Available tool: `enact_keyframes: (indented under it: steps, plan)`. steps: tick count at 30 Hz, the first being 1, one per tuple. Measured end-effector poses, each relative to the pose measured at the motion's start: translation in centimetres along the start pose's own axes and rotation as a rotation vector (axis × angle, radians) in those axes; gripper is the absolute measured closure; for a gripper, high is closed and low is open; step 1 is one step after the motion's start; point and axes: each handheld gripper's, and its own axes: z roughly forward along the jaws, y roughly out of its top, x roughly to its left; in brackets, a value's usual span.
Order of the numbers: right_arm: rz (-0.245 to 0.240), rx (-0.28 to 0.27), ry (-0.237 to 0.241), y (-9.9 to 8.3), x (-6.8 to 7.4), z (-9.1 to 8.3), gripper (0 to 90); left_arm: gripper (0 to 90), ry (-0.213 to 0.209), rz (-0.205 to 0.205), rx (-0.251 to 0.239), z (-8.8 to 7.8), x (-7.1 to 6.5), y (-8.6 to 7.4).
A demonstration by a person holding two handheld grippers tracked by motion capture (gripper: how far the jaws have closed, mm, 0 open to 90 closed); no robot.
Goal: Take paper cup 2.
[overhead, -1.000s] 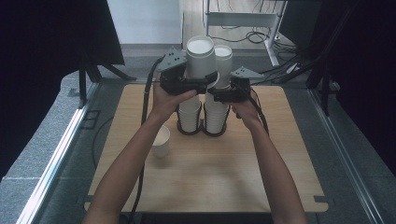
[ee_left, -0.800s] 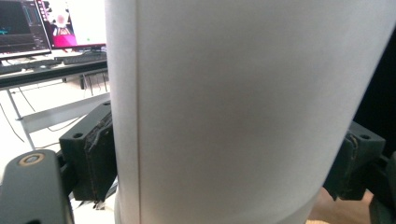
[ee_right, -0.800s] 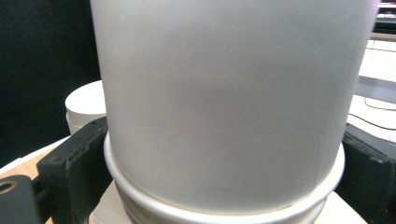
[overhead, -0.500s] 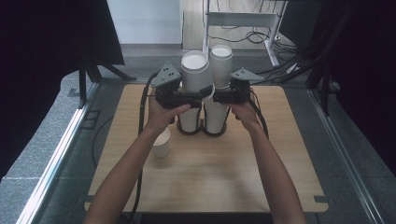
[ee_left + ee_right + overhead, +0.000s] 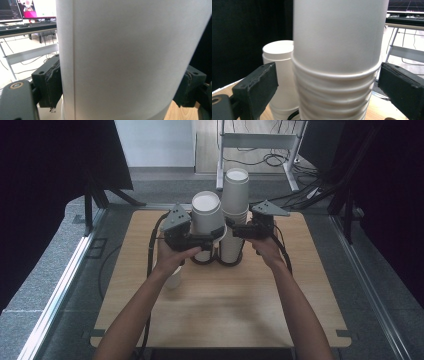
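Since earlier, the left hand-held gripper, clamped on a paper cup, has sunk beside the cup stack.

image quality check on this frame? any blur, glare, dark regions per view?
High view: sharp enough, dark at both side edges, bright floor behind the table. Left gripper view: the held cup sits so near the lens that it looks soft and featureless, with bright, blown-out monitors behind. Right gripper view: the cup stack is fairly crisp, black backdrop at left.
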Motion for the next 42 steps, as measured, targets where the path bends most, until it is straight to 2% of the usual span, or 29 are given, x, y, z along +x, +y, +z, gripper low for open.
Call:
enact_keyframes:
  steps: [9, 16, 25, 32, 42]
  plan:
    - [0.001, -0.017, 0.009, -1.0, 0.7, -1.5, 5.3, 14.0, -0.012, -0.018, 0.006, -0.4, -0.5, -1.9]
    - [-0.022, -0.013, -0.004, -2.3, 1.2, -2.1, 6.1, 14.0, -0.003, -0.021, 0.016, -0.4, -0.8, -3.1]
    - [-0.009, -0.012, 0.017, -3.7, 1.5, -3.0, 7.9, 14.0, -0.011, -0.042, 0.018, -0.9, -1.1, -4.7]
    - [-0.018, -0.021, 0.03, -5.1, 2.1, -3.8, 11.4, 14.0, -0.002, -0.051, 0.034, -1.1, -1.5, -6.1]
    - [-0.013, -0.031, 0.079, -6.8, 3.1, -5.2, 13.2, 14.0, 0.0, -0.055, 0.048, -1.5, -2.1, -8.1]
